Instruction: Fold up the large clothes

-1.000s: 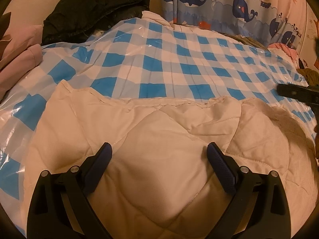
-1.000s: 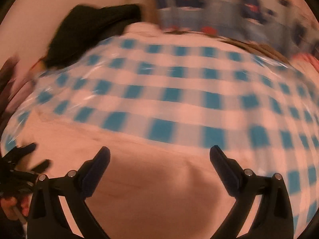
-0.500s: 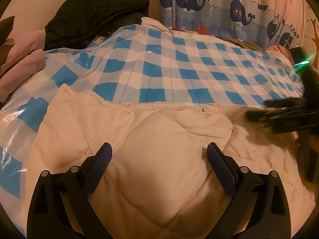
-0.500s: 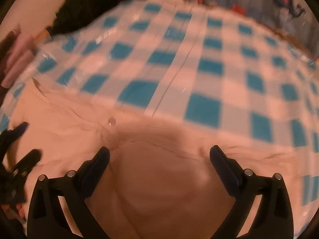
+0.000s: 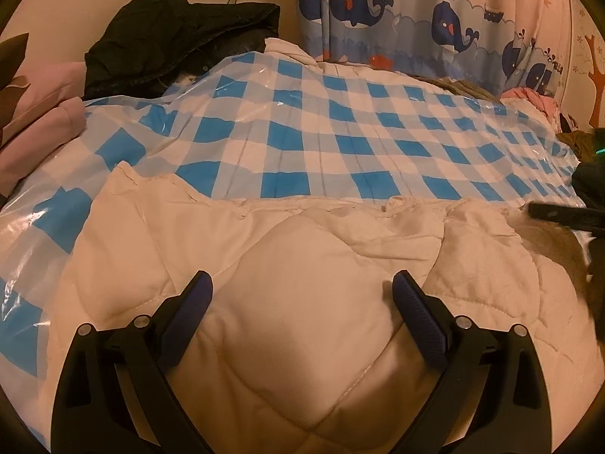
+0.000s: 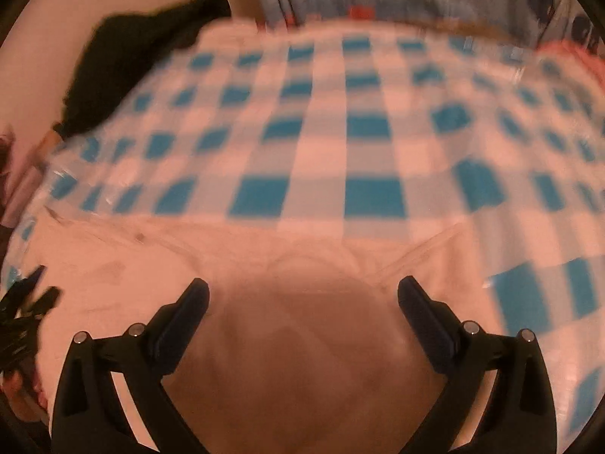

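Left wrist view sits low over the cream quilted garment (image 5: 302, 302), looking forward across the blue-checked sheet (image 5: 302, 132) toward the whale curtain (image 5: 416, 19). Right wrist view, blurred, faces the same way from just to the right, equally close. Both share the garment's far edge, the sheet and the black coat (image 5: 177, 38).

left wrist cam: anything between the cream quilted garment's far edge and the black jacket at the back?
Only the blue-checked plastic sheet spans between the cream quilted garment and the black jacket; nothing rests on that stretch in the left wrist view.
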`<action>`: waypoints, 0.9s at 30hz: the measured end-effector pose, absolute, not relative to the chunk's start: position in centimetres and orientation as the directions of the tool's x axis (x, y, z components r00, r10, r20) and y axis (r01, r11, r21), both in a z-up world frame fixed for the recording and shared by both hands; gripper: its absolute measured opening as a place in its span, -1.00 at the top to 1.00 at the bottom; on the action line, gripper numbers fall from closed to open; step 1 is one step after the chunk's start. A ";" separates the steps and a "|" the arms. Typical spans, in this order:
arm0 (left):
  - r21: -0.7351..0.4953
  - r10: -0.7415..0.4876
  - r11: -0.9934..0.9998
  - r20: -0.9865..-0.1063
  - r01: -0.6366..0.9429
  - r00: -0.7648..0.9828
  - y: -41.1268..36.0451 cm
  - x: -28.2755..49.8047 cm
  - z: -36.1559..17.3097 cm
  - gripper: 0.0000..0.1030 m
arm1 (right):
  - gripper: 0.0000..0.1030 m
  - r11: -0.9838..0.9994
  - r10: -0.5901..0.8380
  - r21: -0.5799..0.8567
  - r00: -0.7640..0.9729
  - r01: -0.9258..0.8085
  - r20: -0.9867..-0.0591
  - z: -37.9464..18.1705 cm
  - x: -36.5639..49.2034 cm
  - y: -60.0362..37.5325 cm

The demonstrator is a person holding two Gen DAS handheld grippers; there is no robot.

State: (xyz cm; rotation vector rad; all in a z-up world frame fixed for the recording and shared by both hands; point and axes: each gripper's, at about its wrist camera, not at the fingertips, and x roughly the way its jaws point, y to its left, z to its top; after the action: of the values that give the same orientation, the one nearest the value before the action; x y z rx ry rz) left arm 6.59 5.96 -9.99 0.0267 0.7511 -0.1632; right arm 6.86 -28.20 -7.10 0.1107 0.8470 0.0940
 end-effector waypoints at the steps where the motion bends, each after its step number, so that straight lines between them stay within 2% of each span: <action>1: -0.035 -0.139 0.987 -0.681 0.158 0.719 6.0 6.6 -10.0 -0.79 | -0.86 0.992 0.111 0.121 0.673 -0.032 -0.731 -6.9 6.2 -28.5; 3: -0.037 -0.142 0.986 -0.679 0.160 0.720 6.0 6.5 -10.0 -0.79 | -0.86 0.994 0.083 0.113 0.653 0.004 -0.753 -8.9 5.6 -29.6; 5: -0.039 -0.153 0.984 -0.671 0.172 0.725 5.8 6.3 -9.8 -0.79 | -0.87 0.983 0.123 0.182 0.628 0.029 -0.769 -11.1 5.9 -30.7; 11: -0.016 -0.138 0.985 -0.662 0.170 0.737 5.5 6.0 -9.7 -0.79 | -0.86 0.989 0.092 0.143 0.616 0.034 -0.783 -9.8 5.9 -30.2; 14: -0.011 -0.135 0.986 -0.653 0.169 0.745 5.5 5.9 -9.5 -0.79 | -0.86 0.995 0.103 0.078 0.712 -0.068 -0.694 -6.0 2.4 -26.5; 18: -0.015 -0.137 0.986 -0.651 0.168 0.747 5.4 5.8 -9.5 -0.79 | -0.86 0.936 0.282 0.017 0.717 -0.352 -0.637 -3.9 -2.1 -19.1; 20: -0.017 -0.138 0.986 -0.649 0.168 0.748 5.4 5.7 -9.4 -0.79 | -0.86 0.885 0.341 -0.027 0.687 -0.464 -0.642 -4.4 -3.8 -15.9; 23: -0.017 -0.139 0.986 -0.649 0.168 0.748 5.4 5.6 -9.4 -0.79 | -0.86 0.835 0.309 -0.129 0.652 -0.534 -0.693 -7.5 -4.5 -12.5; 27: -0.023 -0.145 0.985 -0.650 0.172 0.746 5.3 5.4 -9.4 -0.79 | -0.87 0.843 0.343 -0.054 0.612 -0.536 -0.713 -9.5 -3.4 -12.9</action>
State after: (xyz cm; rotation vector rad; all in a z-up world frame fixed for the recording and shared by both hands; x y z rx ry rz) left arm 5.41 5.32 -9.39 0.0391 0.7079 -0.1736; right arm -3.40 -12.87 -9.53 -0.2742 0.7575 0.5144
